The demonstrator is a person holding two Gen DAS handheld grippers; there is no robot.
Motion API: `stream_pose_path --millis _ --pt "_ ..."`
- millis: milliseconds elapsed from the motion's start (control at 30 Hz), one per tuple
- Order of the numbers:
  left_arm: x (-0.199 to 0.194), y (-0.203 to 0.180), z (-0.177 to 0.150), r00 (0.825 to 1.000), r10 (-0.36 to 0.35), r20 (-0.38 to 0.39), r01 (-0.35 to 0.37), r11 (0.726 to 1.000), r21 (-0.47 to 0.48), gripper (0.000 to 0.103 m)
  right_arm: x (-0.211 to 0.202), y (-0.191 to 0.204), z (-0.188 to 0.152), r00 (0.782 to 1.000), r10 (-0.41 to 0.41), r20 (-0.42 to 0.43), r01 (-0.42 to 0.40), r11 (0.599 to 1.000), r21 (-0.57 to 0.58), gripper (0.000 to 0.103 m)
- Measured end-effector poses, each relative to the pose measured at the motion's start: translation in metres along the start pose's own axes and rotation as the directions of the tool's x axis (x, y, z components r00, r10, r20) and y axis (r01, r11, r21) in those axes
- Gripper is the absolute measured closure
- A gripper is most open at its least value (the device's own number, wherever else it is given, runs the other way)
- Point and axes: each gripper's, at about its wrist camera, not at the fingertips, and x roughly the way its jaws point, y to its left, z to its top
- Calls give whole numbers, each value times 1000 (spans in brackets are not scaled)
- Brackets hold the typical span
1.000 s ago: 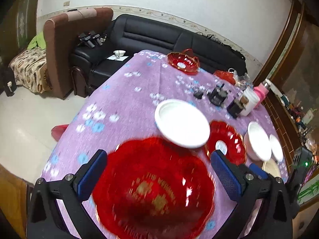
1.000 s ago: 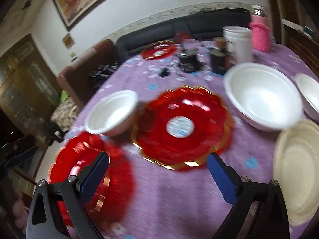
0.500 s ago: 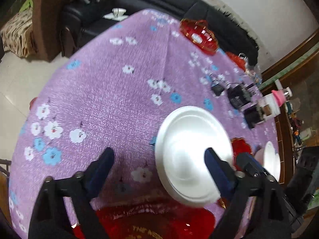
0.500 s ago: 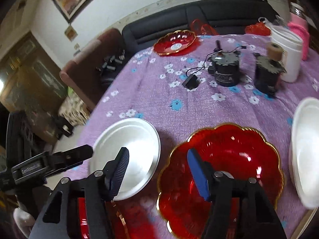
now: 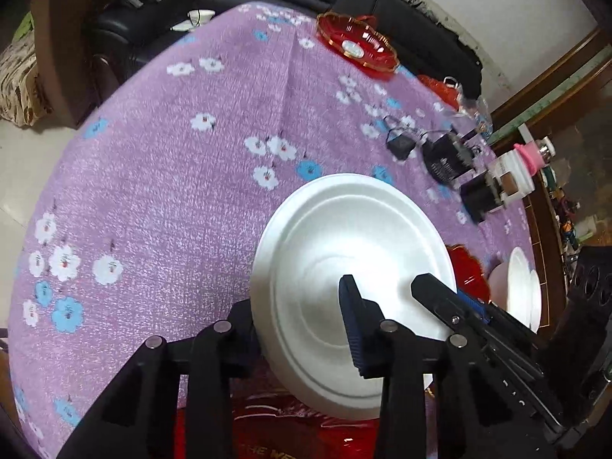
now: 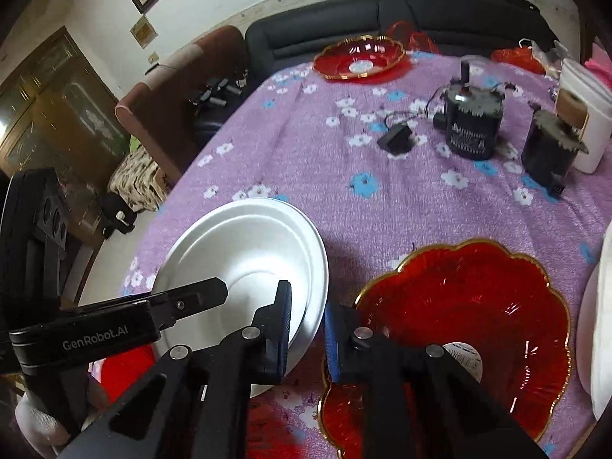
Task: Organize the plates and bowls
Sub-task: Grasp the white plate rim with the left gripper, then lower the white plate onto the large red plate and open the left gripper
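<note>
Two grippers are being closed on one white bowl (image 6: 244, 267), which is being held tilted above the purple flowered tablecloth (image 6: 344, 199), at lower centre of both views. In the right wrist view the right gripper (image 6: 306, 329) is being clamped on the bowl's near rim, one finger inside and one outside. In the left wrist view the left gripper (image 5: 302, 329) is being clamped across the opposite rim, one finger (image 5: 355, 325) inside the bowl, the other behind its wall.

Just right of the bowl, a large red plate (image 6: 459, 325) is lying on the cloth; another red plate (image 5: 306, 436) is showing at the bottom edge under the bowl. Judging from this, the bowl is probably being carried to a stack. Both rims should be kept level and squeezed lightly, since the thin wall looks easily crushed. More white bowls (image 5: 522, 290) are waiting at the right edge.
</note>
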Motion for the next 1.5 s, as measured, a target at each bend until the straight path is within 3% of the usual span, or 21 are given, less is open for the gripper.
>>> stream_pose_path --millis 267,567,900,1267,1500 --pt "-46 -10 -14 998 0 61 -2 1000 31 68 -36 23 -5 999 6 51 -4 999 -41 86" --pt "-85 3 -79 997 24 74 -26 999 25 68 -64 54 -44 998 57 35 -54 995 -81 86" --pt "-82 38 -124 997 54 49 -52 998 -46 68 -50 79 -98 998 47 -38 -52 991 -127 86" --pt "-73 27 -135 980 183 81 -186 982 27 67 -35 72 -114 997 12 -77 -21 993 -117 85" --pt "-65 32 -141 971 229 72 -232 972 31 55 -27 81 -123 996 -1 -86 -11 989 -147 85"
